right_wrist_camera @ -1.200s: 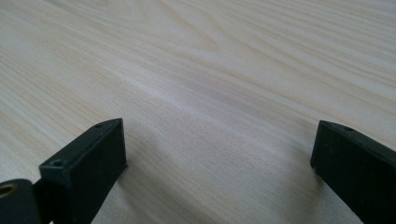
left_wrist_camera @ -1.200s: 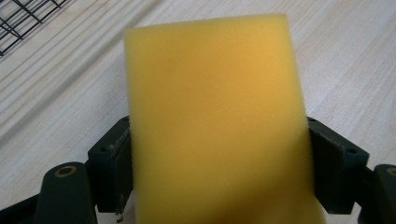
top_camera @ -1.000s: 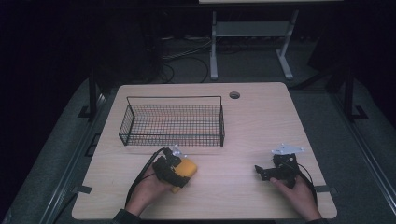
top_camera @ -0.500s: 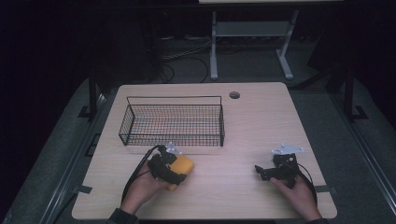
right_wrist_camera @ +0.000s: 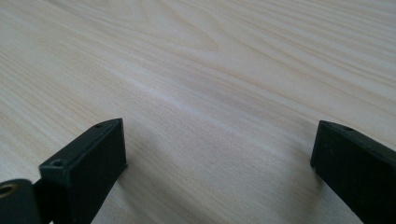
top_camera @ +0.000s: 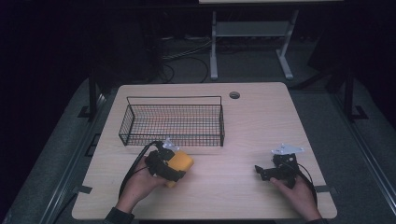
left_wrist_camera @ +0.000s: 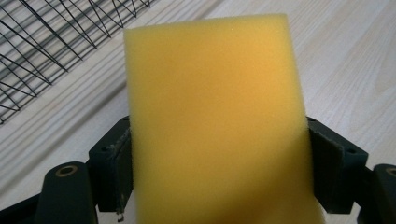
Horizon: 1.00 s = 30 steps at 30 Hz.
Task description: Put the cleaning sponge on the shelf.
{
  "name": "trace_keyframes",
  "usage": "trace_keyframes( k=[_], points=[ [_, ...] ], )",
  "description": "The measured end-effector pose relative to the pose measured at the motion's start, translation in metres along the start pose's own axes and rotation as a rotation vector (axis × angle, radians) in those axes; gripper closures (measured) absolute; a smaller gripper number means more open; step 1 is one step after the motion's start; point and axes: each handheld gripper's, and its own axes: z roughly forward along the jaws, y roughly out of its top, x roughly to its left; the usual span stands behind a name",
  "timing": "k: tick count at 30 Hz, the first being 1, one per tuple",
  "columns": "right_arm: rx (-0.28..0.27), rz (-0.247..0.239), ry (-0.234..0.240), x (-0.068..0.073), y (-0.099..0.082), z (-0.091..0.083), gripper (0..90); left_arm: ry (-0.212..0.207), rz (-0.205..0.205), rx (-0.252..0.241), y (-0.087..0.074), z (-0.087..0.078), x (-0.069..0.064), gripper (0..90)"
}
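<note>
Gripping a yellow sponge (left_wrist_camera: 215, 121) between its jaws, the left gripper (top_camera: 164, 164) hovers by the tabletop's (top_camera: 261, 116) near-left edge, beside the wire basket (top_camera: 173, 122); the right gripper (top_camera: 273, 171) rests near-right, jaws wide.

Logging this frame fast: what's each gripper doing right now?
Left gripper: shut on the yellow sponge.
Right gripper: open, holding nothing, over the table.

A yellow foam sponge block (left_wrist_camera: 217, 121), its edges squeezed, sits clamped in the left tool (top_camera: 164, 164) just before the black wire basket (top_camera: 173, 122).
</note>
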Motion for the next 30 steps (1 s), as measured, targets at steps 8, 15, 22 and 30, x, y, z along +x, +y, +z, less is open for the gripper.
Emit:
trace_keyframes(
  k=[8,15,22,30],
  points=[
    [0.0,0.0,0.0,0.0,0.0,0.0,2.6,-0.003,0.006,-0.013,0.006,-0.007,0.002,21.8],
    [0.0,0.001,0.0,0.0,0.0,0.0,2.6,-0.008,0.02,-0.012,0.012,-0.011,0.002,21.7],
    [0.0,0.001,0.0,0.0,0.0,0.0,2.6,-0.003,0.028,-0.03,0.022,-0.018,0.004,21.8],
    [0.001,0.002,0.0,0.0,0.0,0.0,2.6,-0.001,0.036,-0.043,0.031,-0.022,0.006,21.8]
  ],
)
